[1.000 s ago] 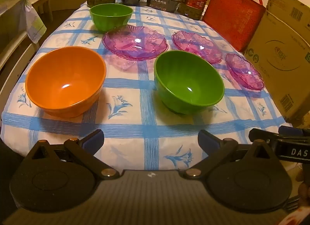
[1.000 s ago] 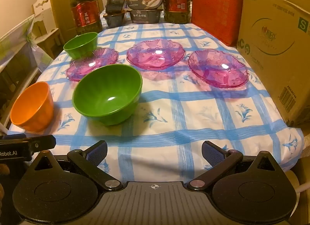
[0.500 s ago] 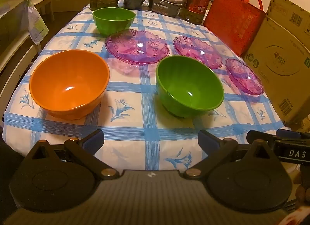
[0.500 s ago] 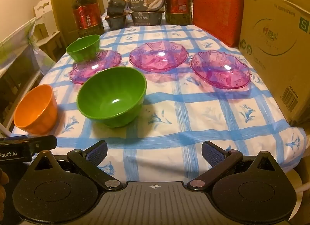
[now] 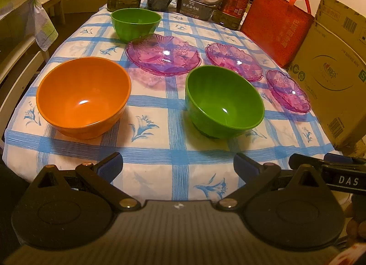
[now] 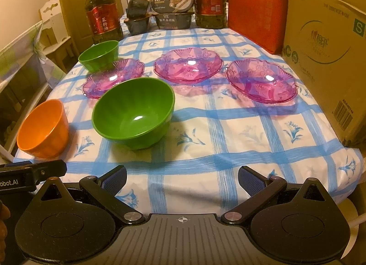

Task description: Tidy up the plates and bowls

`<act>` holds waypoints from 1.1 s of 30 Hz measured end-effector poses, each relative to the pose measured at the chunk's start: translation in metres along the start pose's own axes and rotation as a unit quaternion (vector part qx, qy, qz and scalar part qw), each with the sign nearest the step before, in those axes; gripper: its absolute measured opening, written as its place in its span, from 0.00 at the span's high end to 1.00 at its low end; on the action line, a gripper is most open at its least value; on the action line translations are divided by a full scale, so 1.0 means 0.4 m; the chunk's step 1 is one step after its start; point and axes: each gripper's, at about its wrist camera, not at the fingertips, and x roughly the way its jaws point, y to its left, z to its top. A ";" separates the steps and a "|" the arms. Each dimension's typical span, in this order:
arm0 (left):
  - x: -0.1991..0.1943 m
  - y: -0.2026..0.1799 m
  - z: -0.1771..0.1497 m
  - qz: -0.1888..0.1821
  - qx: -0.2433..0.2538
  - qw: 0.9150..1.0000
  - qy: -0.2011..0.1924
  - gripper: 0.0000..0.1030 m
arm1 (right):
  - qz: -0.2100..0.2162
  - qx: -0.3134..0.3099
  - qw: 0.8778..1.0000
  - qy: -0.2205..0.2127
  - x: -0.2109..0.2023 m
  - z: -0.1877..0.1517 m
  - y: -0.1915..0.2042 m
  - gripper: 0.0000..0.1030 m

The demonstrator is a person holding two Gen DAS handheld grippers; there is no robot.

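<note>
On the blue-checked tablecloth (image 5: pixel 176 146) stand an orange bowl (image 5: pixel 83 96), a large green bowl (image 5: pixel 223 101) and a small green bowl (image 5: pixel 136 22) at the back. Three purple glass plates lie behind: left (image 5: pixel 163 53), middle (image 5: pixel 233 60), right (image 5: pixel 288 90). In the right wrist view I see the orange bowl (image 6: pixel 43 129), large green bowl (image 6: pixel 133 112), small green bowl (image 6: pixel 98 54) and plates (image 6: pixel 114 77), (image 6: pixel 188 64), (image 6: pixel 260 80). My left gripper (image 5: pixel 178 164) and right gripper (image 6: pixel 181 177) are open and empty at the table's near edge.
Oil bottles (image 6: pixel 101 21), (image 6: pixel 209 0), food boxes (image 6: pixel 173 9) and a red bag (image 6: pixel 257 6) line the back. A large cardboard box (image 6: pixel 324 54) stands along the right edge. A chair (image 5: pixel 20 36) is at the left.
Both grippers have drawn back and risen slightly from the table; the bowls and plates look a little farther away. Nothing on the table has moved.
</note>
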 end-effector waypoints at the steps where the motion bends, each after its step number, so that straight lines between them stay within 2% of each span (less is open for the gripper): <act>1: 0.000 -0.001 0.000 0.000 0.000 1.000 0.000 0.01 | 0.000 0.001 1.000 0.000 0.000 -0.001 -0.002 0.00; 33: 0.003 -0.007 -0.008 0.000 0.001 1.000 0.004 0.01 | 0.002 0.001 1.000 0.000 0.001 -0.008 -0.002 0.00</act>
